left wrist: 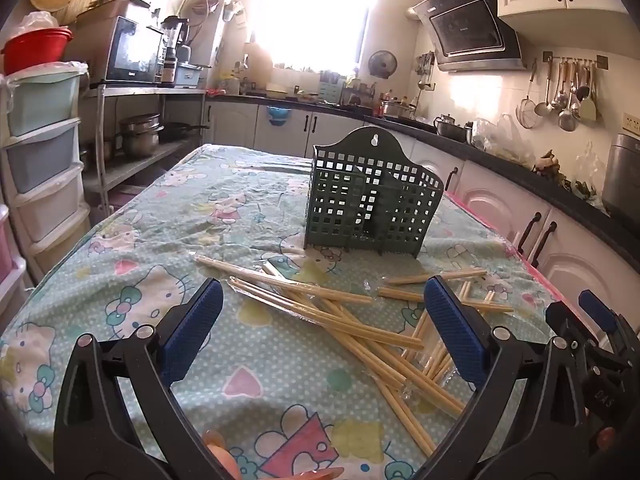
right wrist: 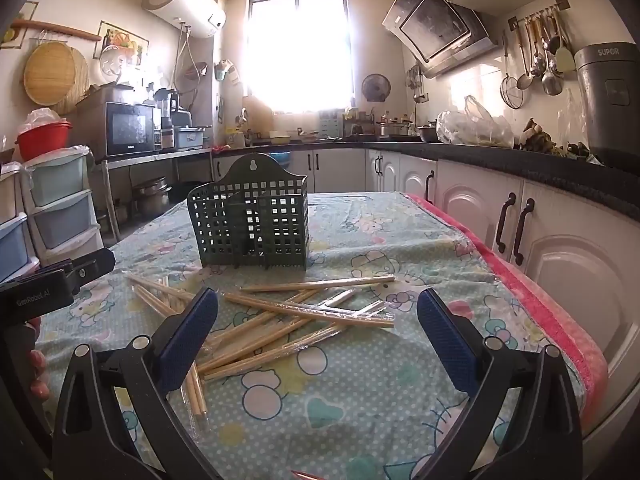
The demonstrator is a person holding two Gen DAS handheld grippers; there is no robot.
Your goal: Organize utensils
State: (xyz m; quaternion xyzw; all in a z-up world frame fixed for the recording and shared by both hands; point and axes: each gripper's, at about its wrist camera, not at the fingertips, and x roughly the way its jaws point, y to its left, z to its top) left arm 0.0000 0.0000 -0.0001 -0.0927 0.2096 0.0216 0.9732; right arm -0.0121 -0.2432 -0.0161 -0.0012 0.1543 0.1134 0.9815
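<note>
On the table (left wrist: 120, 248), covered with a patterned cloth, the scene is read from left to right. Toward the near left edge, the left gripper (left wrist: 324, 320) is held with its jaws wide apart and nothing between the pads. Near the middle of the surface, the chopsticks (left wrist: 344, 320) are strewn in a crossed heap, some apparently still in clear wrapping. Just beyond the heap, toward the far edge, the green perforated holder (left wrist: 372, 200) is stood upright and is seen empty. To the right, the right gripper (right wrist: 318, 328) is likewise held fully apart and empty, aimed at the heap.

Risk, as judged: because the sticks are interlaced, a pinch on one is likely to drag or flick its neighbours toward the pink-trimmed right edge. The light holder could be tipped if a stick is pushed against its rim.
</note>
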